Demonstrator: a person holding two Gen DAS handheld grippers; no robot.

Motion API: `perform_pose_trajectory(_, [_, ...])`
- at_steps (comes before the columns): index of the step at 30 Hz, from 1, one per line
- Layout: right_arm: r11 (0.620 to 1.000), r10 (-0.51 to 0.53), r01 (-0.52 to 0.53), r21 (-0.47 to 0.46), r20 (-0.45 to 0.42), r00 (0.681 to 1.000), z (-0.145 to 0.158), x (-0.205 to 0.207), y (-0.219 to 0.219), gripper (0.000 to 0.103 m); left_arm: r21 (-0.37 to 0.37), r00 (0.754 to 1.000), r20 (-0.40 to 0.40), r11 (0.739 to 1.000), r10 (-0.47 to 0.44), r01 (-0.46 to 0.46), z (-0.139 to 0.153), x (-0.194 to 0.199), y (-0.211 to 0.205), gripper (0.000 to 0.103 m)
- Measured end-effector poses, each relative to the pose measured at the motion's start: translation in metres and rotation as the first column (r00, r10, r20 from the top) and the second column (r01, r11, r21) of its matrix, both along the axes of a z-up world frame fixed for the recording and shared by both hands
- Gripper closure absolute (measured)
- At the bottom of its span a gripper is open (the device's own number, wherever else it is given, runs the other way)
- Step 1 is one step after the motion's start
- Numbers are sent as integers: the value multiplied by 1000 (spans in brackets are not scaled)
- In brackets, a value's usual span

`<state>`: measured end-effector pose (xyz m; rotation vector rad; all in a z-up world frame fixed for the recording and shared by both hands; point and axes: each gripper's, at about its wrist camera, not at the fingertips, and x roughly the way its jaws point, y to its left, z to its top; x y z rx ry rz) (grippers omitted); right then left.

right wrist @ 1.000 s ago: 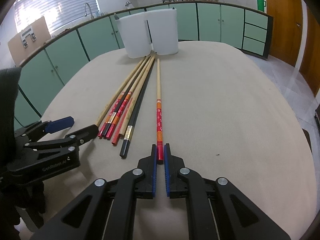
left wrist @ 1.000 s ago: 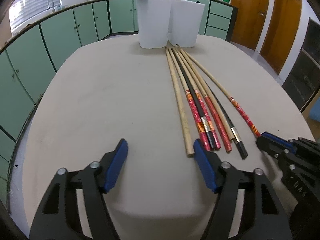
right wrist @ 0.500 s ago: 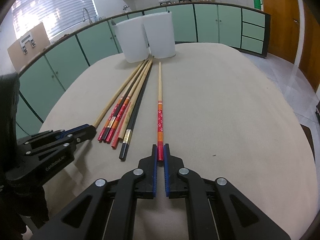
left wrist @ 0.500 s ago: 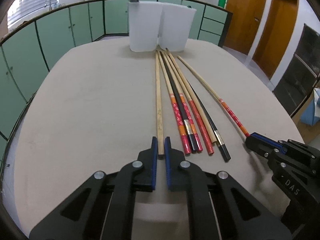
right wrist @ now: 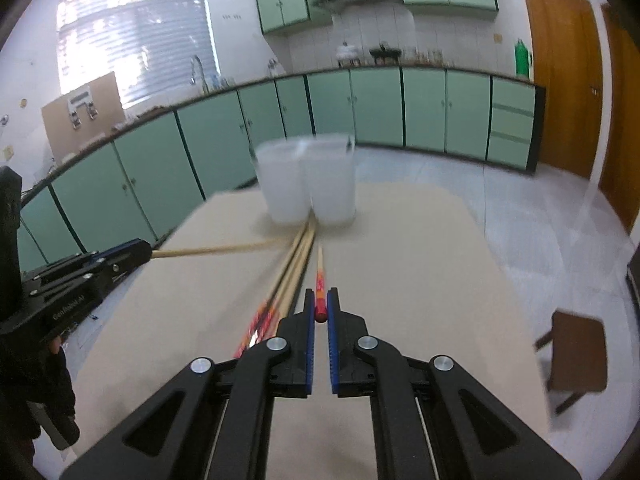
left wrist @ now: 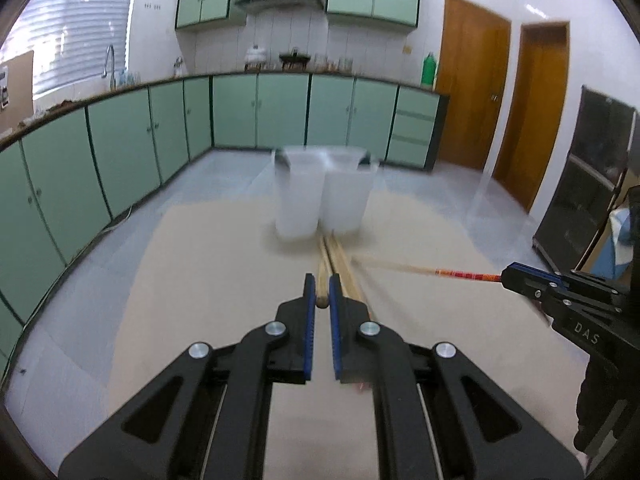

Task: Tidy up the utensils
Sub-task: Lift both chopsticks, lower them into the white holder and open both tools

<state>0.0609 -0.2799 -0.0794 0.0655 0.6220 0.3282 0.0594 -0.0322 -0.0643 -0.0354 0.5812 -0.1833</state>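
My left gripper (left wrist: 321,279) is shut on the near end of a plain wooden chopstick (left wrist: 322,262) and holds that end above the table. My right gripper (right wrist: 320,297) is shut on the red end of a red-patterned chopstick (right wrist: 320,276), also raised. Each gripper shows in the other view: the right gripper (left wrist: 510,276) with its red-banded stick (left wrist: 460,274), the left gripper (right wrist: 140,251) with its pale stick (right wrist: 212,249). Several more chopsticks (right wrist: 294,276) lie on the table, pointing at the white two-compartment holder (right wrist: 308,184), which stands upright at the far end (left wrist: 320,204).
The beige table (right wrist: 420,280) ends just behind the holder. A brown stool (right wrist: 576,356) stands on the floor to the right. Green cabinets (left wrist: 120,148) run along the left and back walls. A person's dark sleeve (right wrist: 36,380) is at the lower left.
The left gripper went from open to shut on the plain chopstick. Both grippers then rose and tipped up, lifting the near ends of their chopsticks off the table.
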Motion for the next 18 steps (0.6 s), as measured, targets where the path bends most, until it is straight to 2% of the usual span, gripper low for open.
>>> perform_pose_trajectory(8, [999, 32, -32, 7, 56, 998, 55, 22, -5, 97, -22, 996, 75, 999, -39, 41, 41, 18, 3, 97])
perform_pose_trajectory(13, [998, 63, -62, -28, 35, 997, 66, 45, 3, 97, -20, 995, 74, 998, -61, 63, 50, 37, 1, 97])
perform_pose_trajectory(18, [997, 82, -82, -10, 42, 996, 82, 66, 4, 97, -37, 994, 87, 997, -63, 66, 62, 47, 4, 97])
